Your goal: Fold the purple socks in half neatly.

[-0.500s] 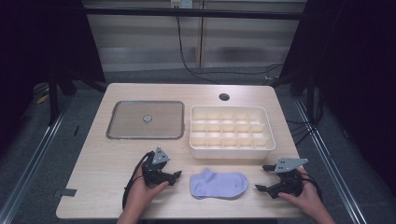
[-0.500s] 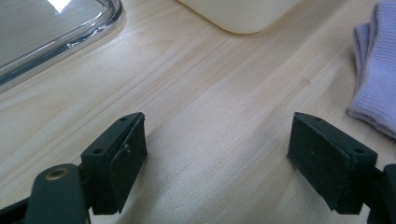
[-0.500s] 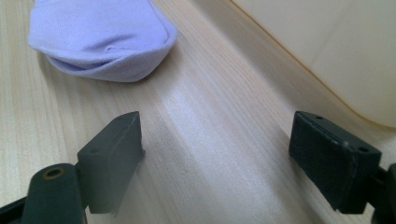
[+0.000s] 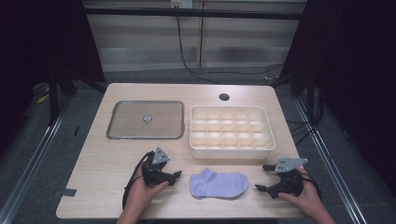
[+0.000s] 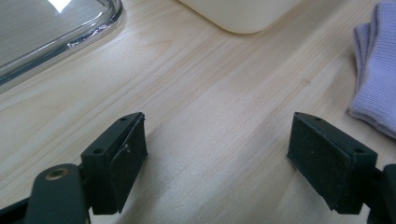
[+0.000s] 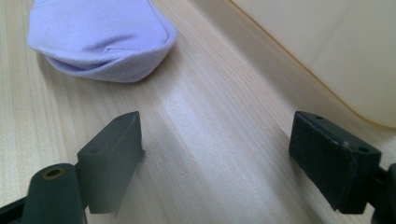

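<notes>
Lilac sock [image 4: 218, 184] lies flat on the near part of a light wooden table [image 4: 102, 163], roughly centred btwn the two grippers, just near of a cream divided organiser box [image 4: 232, 131]. It looks folded or doubled over, though that's hard to confirm from above.

Left gripper [image 4: 173, 176], held in the person's left hand [image 4: 142, 186], sits to the sock's left, close but not touching, tips pointing right toward it. In the left gripper view its jaws are spread wide w/ bare wood btwn them; sock edge [image 5: 376, 70] shows at far right.

Right gripper [image 4: 263, 178], in the right hand [image 4: 306, 198], sits to the sock's right, near but apart, jaws aimed left. In the right gripper view the jaws are also spread wide over bare table, sock's rounded end [image 6: 102, 39] at far left, box wall [image 6: 336, 51] at right.

Clear rectangular lid or tray [image 4: 145, 120] w/ a small round centre lies far left, beside the box. Small round hole [image 4: 224, 97] in the table beyond the box.
</notes>
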Action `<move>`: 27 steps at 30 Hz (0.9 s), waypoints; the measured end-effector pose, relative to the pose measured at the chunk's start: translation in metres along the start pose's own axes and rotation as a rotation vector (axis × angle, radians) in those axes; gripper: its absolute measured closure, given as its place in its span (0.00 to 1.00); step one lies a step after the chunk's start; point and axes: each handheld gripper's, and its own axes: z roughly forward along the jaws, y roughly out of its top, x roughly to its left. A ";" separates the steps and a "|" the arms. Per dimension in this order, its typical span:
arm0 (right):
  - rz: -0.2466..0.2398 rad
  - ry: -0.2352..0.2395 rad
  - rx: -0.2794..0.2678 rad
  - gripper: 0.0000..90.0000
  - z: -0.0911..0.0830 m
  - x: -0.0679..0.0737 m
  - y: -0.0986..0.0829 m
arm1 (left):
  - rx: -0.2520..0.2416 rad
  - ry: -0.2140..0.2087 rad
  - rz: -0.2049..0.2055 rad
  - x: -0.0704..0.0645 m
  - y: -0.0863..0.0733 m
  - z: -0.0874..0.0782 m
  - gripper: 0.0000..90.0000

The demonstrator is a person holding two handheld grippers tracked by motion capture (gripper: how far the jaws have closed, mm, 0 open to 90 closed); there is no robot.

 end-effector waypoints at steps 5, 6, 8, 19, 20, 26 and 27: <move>0.007 -0.007 -0.001 0.19 0.000 0.001 0.000 | 0.004 0.010 -0.001 -0.001 0.000 0.000 0.21; 0.007 -0.007 -0.001 0.19 0.000 0.001 0.000 | 0.004 0.012 -0.004 -0.001 0.000 0.000 0.21; 0.010 -0.009 0.000 0.23 0.000 0.002 0.002 | 0.002 0.011 -0.016 -0.001 0.000 0.000 0.21; -0.014 0.033 0.016 0.31 0.000 0.012 0.010 | 0.007 -0.039 -0.058 -0.009 0.010 -0.005 0.30; -0.016 0.031 0.016 0.31 0.000 0.012 0.010 | 0.004 -0.052 -0.064 -0.011 0.011 -0.006 0.30; -0.017 0.052 0.008 0.32 0.001 0.015 0.012 | 0.043 -0.115 -0.123 -0.015 0.017 -0.007 0.34; -0.024 0.056 0.009 0.33 0.001 0.017 0.013 | 0.057 -0.122 -0.130 -0.015 0.018 -0.007 0.36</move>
